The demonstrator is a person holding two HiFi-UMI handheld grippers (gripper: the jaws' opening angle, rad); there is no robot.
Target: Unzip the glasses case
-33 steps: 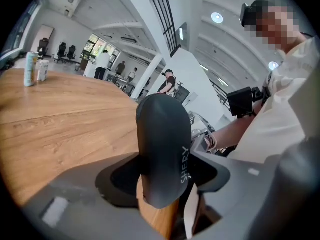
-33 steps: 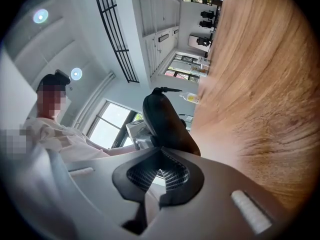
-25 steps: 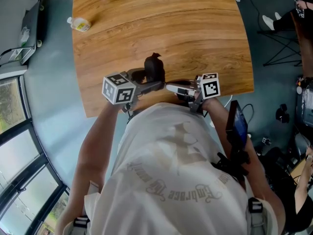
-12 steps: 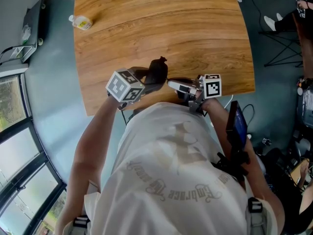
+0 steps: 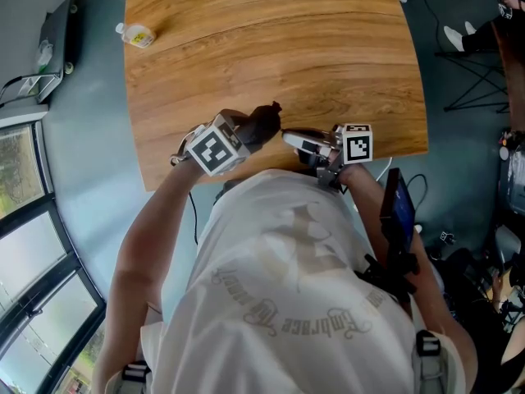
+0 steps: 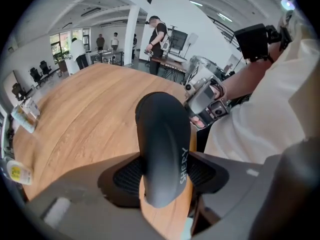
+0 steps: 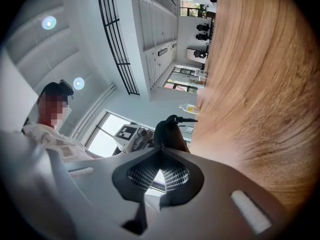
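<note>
Rolled over since a second ago: the left tool. Its marker cube has swung in close beside the glasses case. The case itself now stands a touch farther right over the desk. The right tool sits about where it was.

Left gripper view: both ribbed pads press on the case's flanks, and the jaws are spread wide by its body, a firm hold. The case is dark and rounded, its long axis running away from the camera. White lettering "SHERY" runs along one side.

Head view: the case is over the desk's near edge, just in front of the person's chest. Whether it rests on the wood, cannot tell.

The right tool lies just right of the case and points at it. Its tips are drawn together with nothing seen between the pads. The case rises directly past those tips; touching or not, cannot tell. A thin zipper pull sticks out from the case's top end.

Well away from the case, near the desk's far left edge, lies a small yellow-labelled bottle.
</note>
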